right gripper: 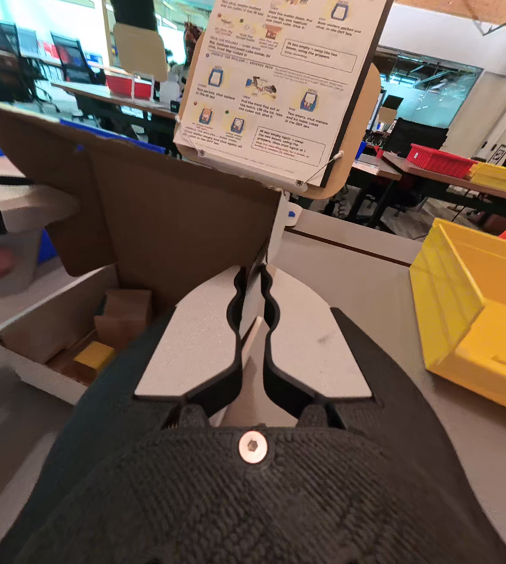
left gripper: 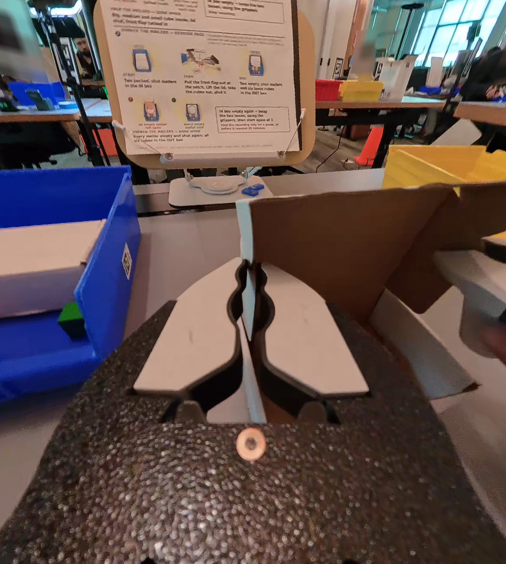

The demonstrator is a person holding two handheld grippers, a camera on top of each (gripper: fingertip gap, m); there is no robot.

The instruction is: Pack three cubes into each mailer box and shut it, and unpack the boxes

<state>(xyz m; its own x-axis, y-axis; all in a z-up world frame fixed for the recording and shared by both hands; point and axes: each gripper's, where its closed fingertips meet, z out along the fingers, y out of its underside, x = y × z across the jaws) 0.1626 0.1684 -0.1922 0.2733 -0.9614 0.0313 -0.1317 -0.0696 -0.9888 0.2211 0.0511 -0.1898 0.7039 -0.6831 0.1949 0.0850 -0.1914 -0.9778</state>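
An open mailer box stands on the table with its brown-lined lid upright. Inside it I see a brown cube and a yellow cube. My right gripper is shut on the lid's right edge. My left gripper is shut on the lid's left edge, whose white outer face shows between the pads. Each gripper also shows blurred in the other's view: the right one at the right side of the left wrist view, the left one at the left side of the right wrist view.
A blue bin at the left holds a shut white mailer and a green cube. A yellow bin stands at the right. An instruction sheet on a stand rises behind the box. The tips of one gripper are about 12 cm away from the tips of the other.
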